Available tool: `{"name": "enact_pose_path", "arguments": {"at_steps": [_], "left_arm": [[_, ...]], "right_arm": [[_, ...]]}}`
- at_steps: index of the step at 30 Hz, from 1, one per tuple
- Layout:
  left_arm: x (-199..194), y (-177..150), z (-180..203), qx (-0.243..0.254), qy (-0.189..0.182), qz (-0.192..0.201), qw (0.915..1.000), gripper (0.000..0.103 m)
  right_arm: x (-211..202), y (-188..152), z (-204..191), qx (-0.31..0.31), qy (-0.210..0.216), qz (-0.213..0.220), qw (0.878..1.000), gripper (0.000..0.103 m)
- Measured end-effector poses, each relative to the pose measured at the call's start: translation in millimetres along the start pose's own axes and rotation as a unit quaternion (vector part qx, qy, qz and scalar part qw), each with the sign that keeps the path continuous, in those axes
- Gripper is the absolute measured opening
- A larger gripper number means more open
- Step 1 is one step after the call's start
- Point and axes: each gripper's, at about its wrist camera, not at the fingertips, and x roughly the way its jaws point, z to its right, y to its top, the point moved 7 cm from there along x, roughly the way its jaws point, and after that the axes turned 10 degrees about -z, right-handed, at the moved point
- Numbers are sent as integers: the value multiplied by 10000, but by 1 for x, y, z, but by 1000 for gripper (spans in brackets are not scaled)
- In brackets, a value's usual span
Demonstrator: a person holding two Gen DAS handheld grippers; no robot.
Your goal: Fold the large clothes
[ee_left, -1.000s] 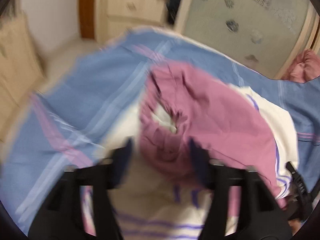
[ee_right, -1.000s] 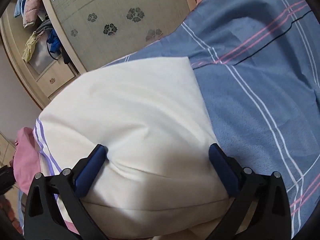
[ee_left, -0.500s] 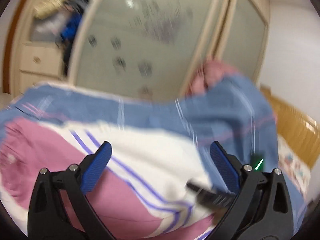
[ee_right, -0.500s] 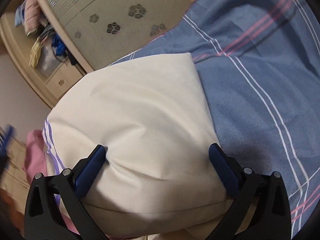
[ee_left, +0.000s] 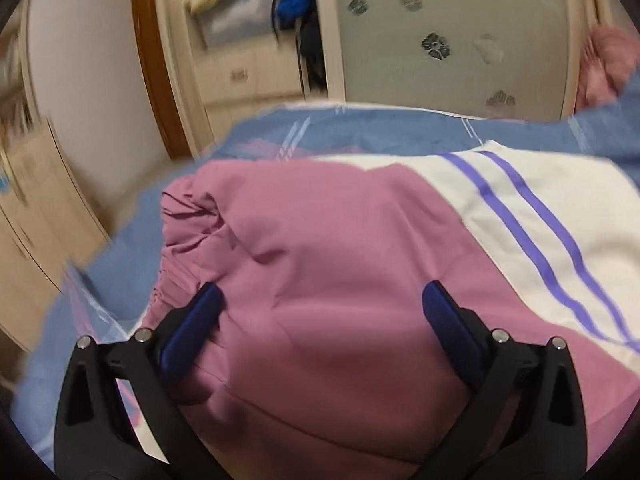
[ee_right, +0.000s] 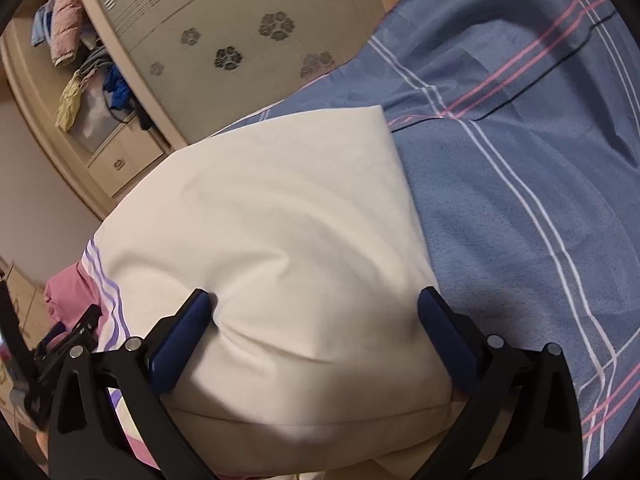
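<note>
A large garment lies folded on the blue striped bedsheet. Its pink part has a gathered edge at the left, and its cream part carries two purple stripes. My left gripper hangs low over the pink part, jaws wide open, with cloth lying loose between the pads. My right gripper is open too and rests on the smooth cream panel, whose cloth dents at the left pad. The right wrist view also shows the bedsheet, the pink part and the left gripper at the lower left.
Beyond the bed stands a wardrobe with a frosted flower-patterned sliding door and open shelves of hanging clothes over drawers. A wooden door frame is at the far left. A pink fluffy item lies at the bed's far right.
My left gripper let go of the bunched pink cloth, swung up toward the wardrobe, then came down over the flattened pink part with its jaws wider. The right gripper has stayed on the cream panel.
</note>
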Motion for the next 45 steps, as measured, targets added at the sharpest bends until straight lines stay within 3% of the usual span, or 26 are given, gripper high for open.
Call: {"name": "enact_pose_path", "arguments": {"at_steps": [5,6,8,10,12,14,15,17,21,24,28,29,30,32,33,35,36,37,40,41,43,45], "left_arm": [[-17,-2,14,361,385,314,9981,101],[-28,-1,19,404,250,421,9980,101],[-63,3,33,382,-426,912,9942,101],[-85,4,45,394,-842,1197,9884,101],[-80,2,57,523,-845,1016,9899,101],[-29,-13,70,925,-367,273,9947,101],[-11,-17,75,957,-471,159,9942,101],[-6,-18,73,717,-763,71,9945,101],[-7,-19,75,743,-665,136,9949,101],[4,-14,72,659,-796,126,9946,101],[6,-10,56,494,-1089,398,9920,101],[-3,-11,52,413,-1264,607,9893,101],[-37,-18,41,229,-1725,1262,9766,101],[-96,-40,12,-219,-2105,2224,9517,101],[-127,-62,-7,-431,-2380,2463,9385,101],[-158,-109,-34,-551,-2745,2293,9322,101],[-167,-128,-46,-605,-2669,2230,9356,101],[-181,-154,-62,-779,-2557,2158,9391,101],[-221,-206,-109,-1554,-2863,2143,9208,101],[-230,-219,-118,-1621,-2936,2011,9204,101],[-248,-247,-130,-1305,-2508,1785,9424,101],[-263,-271,-131,-447,-1800,1624,9691,101]], "right_arm": [[-14,7,5,271,73,119,9995,102],[-23,9,4,324,192,269,9989,102],[-33,12,-5,164,417,517,9977,102],[-18,9,-9,-103,88,306,9994,102],[4,2,-7,-293,-257,194,9991,102],[12,0,-2,-202,-188,186,9994,102],[13,0,-1,-177,-181,138,9996,102],[14,-1,-4,-285,-345,212,9988,102],[18,-2,-4,-297,-427,251,9983,102],[20,-3,-5,-327,-427,362,9979,102],[11,-8,1,-181,181,741,9969,102],[5,-9,4,-64,482,846,9952,102],[-3,-10,7,48,703,934,9931,102],[-37,-24,17,345,1085,1309,9848,102],[-67,-40,24,440,1175,1674,9779,102],[-119,-82,37,526,1161,2159,9681,102],[-142,-117,45,551,1208,2119,9682,102],[-152,-143,52,630,1233,1914,9717,102],[-177,-222,78,916,1485,1263,9765,102],[-192,-245,85,743,1397,1228,9797,102],[-211,-269,89,246,825,1081,9904,102],[-222,-284,88,-515,3,800,9955,102]]}}
